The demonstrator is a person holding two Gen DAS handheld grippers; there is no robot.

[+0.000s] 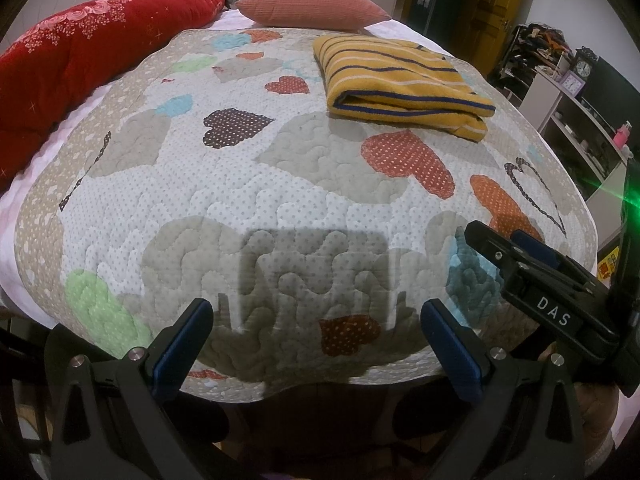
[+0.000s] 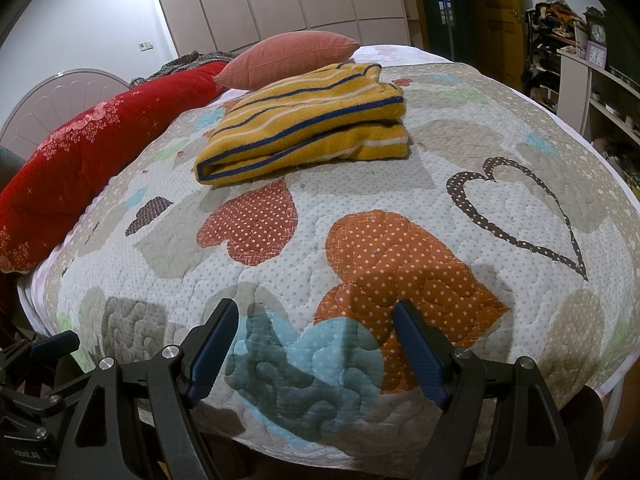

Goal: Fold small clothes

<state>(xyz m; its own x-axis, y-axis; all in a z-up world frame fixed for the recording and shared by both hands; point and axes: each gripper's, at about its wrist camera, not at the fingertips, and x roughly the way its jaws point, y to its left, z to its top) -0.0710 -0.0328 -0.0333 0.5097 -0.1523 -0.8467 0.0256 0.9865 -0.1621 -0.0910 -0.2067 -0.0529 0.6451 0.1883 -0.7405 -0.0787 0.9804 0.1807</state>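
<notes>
A mustard-yellow garment with navy and white stripes (image 1: 404, 84) lies folded in a thick rectangle on the heart-patterned quilt (image 1: 280, 184), toward the far right. It also shows in the right wrist view (image 2: 308, 128), at the middle far side. My left gripper (image 1: 316, 316) is open and empty above the quilt's near edge. My right gripper (image 2: 316, 320) is open and empty, also above the near edge; it shows in the left wrist view (image 1: 500, 240) at the right. Both are well short of the garment.
A red floral bolster (image 1: 88, 60) lies along the left side of the bed. A salmon pillow (image 1: 312, 6) sits at the head. Shelves with a clock (image 1: 580, 80) stand at the right. Wardrobe doors (image 2: 280, 0) line the back wall.
</notes>
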